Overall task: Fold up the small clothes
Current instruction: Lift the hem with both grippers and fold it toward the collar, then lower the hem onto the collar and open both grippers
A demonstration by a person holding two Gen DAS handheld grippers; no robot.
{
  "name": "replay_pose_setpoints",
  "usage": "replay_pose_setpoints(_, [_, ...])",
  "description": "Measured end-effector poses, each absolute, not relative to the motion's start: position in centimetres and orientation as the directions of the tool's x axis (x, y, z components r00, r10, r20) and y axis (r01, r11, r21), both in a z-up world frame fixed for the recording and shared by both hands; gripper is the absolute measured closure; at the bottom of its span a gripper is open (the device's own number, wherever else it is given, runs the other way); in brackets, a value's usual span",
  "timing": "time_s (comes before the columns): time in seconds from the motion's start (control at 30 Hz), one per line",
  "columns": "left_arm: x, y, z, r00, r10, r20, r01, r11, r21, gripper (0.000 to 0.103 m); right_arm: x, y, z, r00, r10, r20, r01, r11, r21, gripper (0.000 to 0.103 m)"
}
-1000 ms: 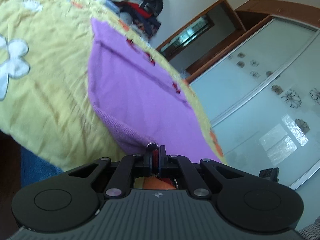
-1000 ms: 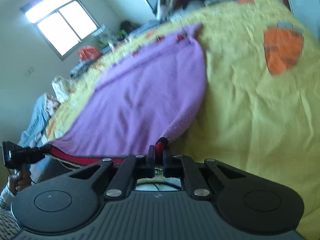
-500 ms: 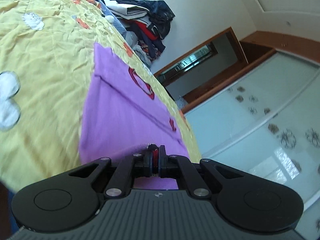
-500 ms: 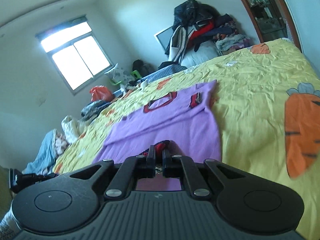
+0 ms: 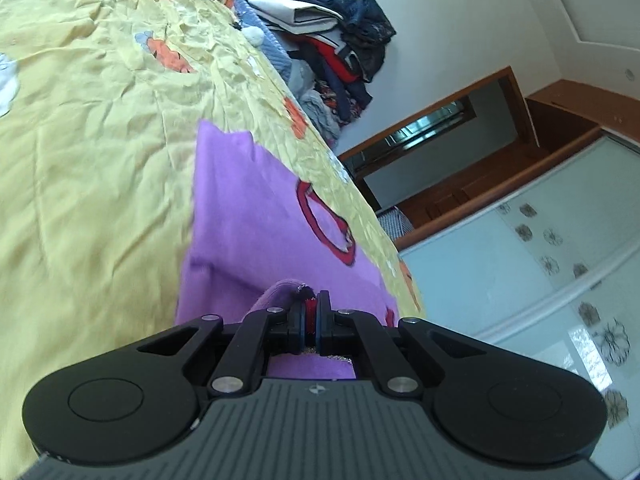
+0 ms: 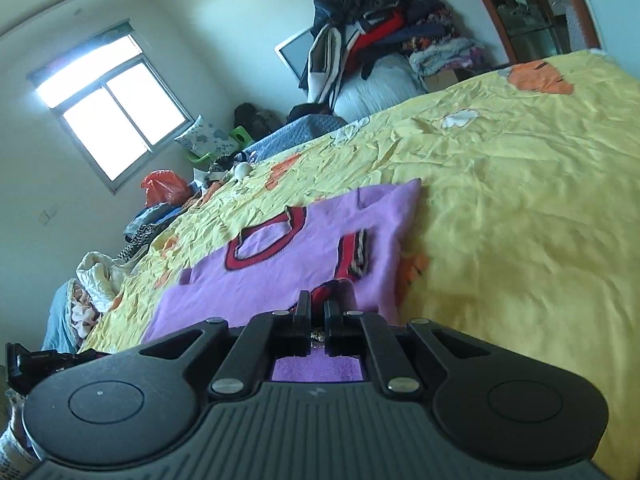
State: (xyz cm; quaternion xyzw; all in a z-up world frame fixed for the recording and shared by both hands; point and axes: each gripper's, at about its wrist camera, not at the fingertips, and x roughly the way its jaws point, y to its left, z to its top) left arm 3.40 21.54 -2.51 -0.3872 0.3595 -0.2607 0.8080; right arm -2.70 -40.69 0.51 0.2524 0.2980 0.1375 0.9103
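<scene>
A small purple sweater (image 5: pixel 256 216) with red trim lies on the yellow bed sheet (image 5: pixel 88 184). Its red neckline ring (image 5: pixel 326 224) faces up. My left gripper (image 5: pixel 310 304) is shut on the sweater's red-edged hem, which bunches up over the fingers. In the right wrist view the same purple sweater (image 6: pixel 280 276) spreads ahead, with the neckline (image 6: pixel 266 240) and a red striped cuff (image 6: pixel 354 254) showing. My right gripper (image 6: pixel 316 306) is shut on the hem too, a fold of red and purple cloth pinched at its tips.
A heap of clothes (image 6: pixel 372 28) is piled at the head of the bed (image 5: pixel 336 48). More clothes and a red bag (image 6: pixel 164 188) lie by the window side. Mirrored wardrobe doors (image 5: pixel 540 264) stand on the other side. The yellow sheet (image 6: pixel 520 208) stretches wide to the right.
Both grippers have carried the hem forward over the sweater toward its neckline. The visible purple area ahead is shorter, and the neckline and cuff have come close to the fingertips.
</scene>
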Motion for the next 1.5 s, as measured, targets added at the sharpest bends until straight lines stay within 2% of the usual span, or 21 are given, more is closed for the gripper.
replay_pose_setpoints(0.5, [14.3,21.6,-4.2,0.615,-0.677,-0.403,0.074,0.559,-0.826,0.1,10.5,-40.8,-1.1,0.746,0.395,-0.536,-0.055,0.839,0.541,0.098])
replay_pose_setpoints(0.83, [19.1,20.8,-5.6,0.593,-0.667,-0.451,0.045,0.587,-0.808,0.1,13.8,-41.4,-3.0,0.738,0.353,-0.575,-0.003,0.854,0.52,0.098])
replay_pose_setpoints(0.9, [20.0,20.6,-5.9,0.587,-0.666,-0.461,0.041,0.592,-0.805,0.1,14.3,-41.1,-3.0,0.741,0.321,-0.59,0.003,0.877,0.481,0.098])
replay_pose_setpoints(1.0, [21.0,20.2,-6.8,0.578,-0.656,-0.485,0.016,0.603,-0.797,0.099,15.0,-41.4,-3.5,0.734,0.319,-0.6,0.033,0.865,0.501,0.097])
replay_pose_setpoints(1.03, [21.3,20.2,-7.2,0.568,-0.659,-0.493,0.002,0.601,-0.8,0.099,15.1,-41.2,-3.5,0.733,0.299,-0.611,0.039,0.878,0.476,0.094])
replay_pose_setpoints(1.07, [21.6,20.2,-7.6,0.562,-0.654,-0.505,-0.02,0.6,-0.799,0.096,15.3,-40.9,-3.4,0.725,0.282,-0.628,0.041,0.893,0.449,0.084])
replay_pose_setpoints(1.13, [21.4,20.6,-7.8,0.576,-0.652,-0.493,-0.038,0.581,-0.813,0.093,15.0,-40.5,-2.8,0.727,0.271,-0.631,0.036,0.903,0.429,0.076])
replay_pose_setpoints(1.2, [20.5,20.5,-6.5,0.604,-0.614,-0.508,-0.017,0.628,-0.778,0.07,13.7,-39.5,-1.4,0.748,0.243,-0.617,0.006,0.928,0.373,0.076])
replay_pose_setpoints(1.23, [19.8,20.4,-5.4,0.624,-0.581,-0.523,-0.002,0.668,-0.744,0.063,13.1,-38.9,-0.7,0.761,0.227,-0.608,-0.01,0.941,0.339,0.076])
replay_pose_setpoints(1.3, [18.0,20.3,-3.2,0.677,-0.527,-0.514,0.039,0.723,-0.69,0.04,11.9,-37.3,0.5,0.782,0.202,-0.59,-0.068,0.968,0.242,0.076])
replay_pose_setpoints(1.4, [15.4,19.4,-0.7,0.72,-0.473,-0.508,0.091,0.79,-0.606,0.034,11.7,-35.1,0.9,0.776,0.173,-0.606,-0.148,0.985,0.092,0.076])
replay_pose_setpoints(1.5, [14.4,16.7,-0.1,0.674,-0.525,-0.52,0.186,0.802,-0.568,0.034,12.6,-34.0,0.1,0.743,0.212,-0.635,-0.2,0.976,0.092,0.076])
